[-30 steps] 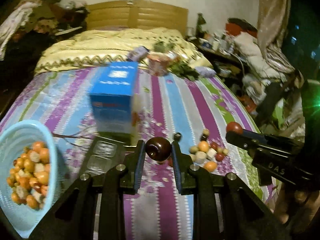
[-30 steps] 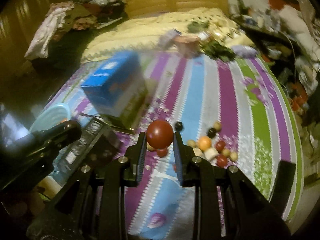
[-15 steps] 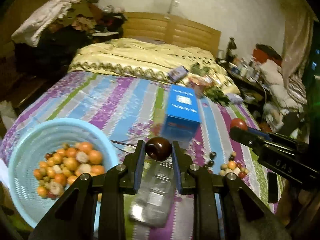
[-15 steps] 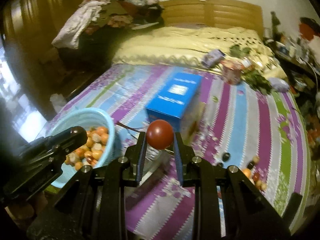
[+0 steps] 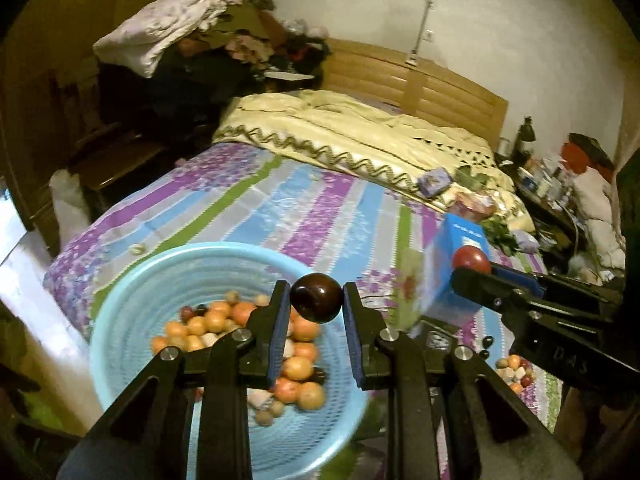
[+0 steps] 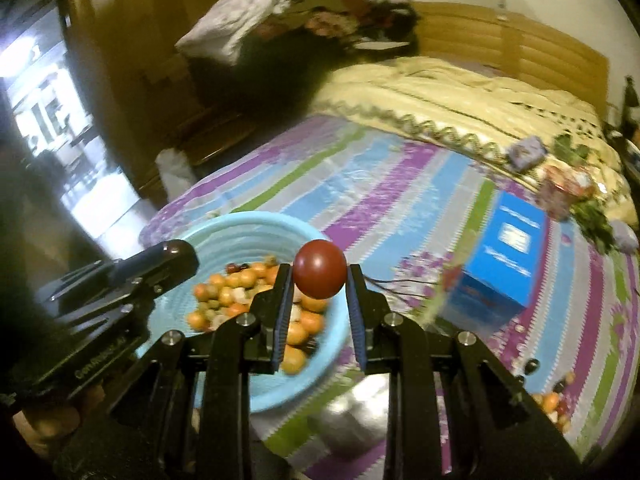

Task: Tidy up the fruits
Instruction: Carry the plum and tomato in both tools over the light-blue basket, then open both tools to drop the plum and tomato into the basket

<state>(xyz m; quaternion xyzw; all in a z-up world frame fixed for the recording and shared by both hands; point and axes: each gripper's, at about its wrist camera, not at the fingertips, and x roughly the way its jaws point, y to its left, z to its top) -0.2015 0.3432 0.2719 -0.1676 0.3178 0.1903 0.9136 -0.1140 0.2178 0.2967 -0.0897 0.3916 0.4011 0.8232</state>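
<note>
Blue basket [image 5: 120, 308]: your target, on the striped bed [image 5: 304, 216], already part full of small fruits [image 5: 298, 368].
Left claw [image 5: 316, 300]: closed on a dark plum [image 5: 316, 298], pinched near the fingertips, hanging over the basket's inner side.
Right claw [image 6: 319, 276]: closed on a red fruit [image 6: 319, 268], also at the tips, above the basket's right rim [image 6: 320, 240].
Drop: bring each claw lower and more to the middle before you open; from this height a round fruit may bounce off the heap.
Order: release one, then the other, so the claws do not knock.
Leftovers: a small pile [image 5: 514, 372] lies on the bed past the blue box [image 5: 456, 272], to your right.
</note>
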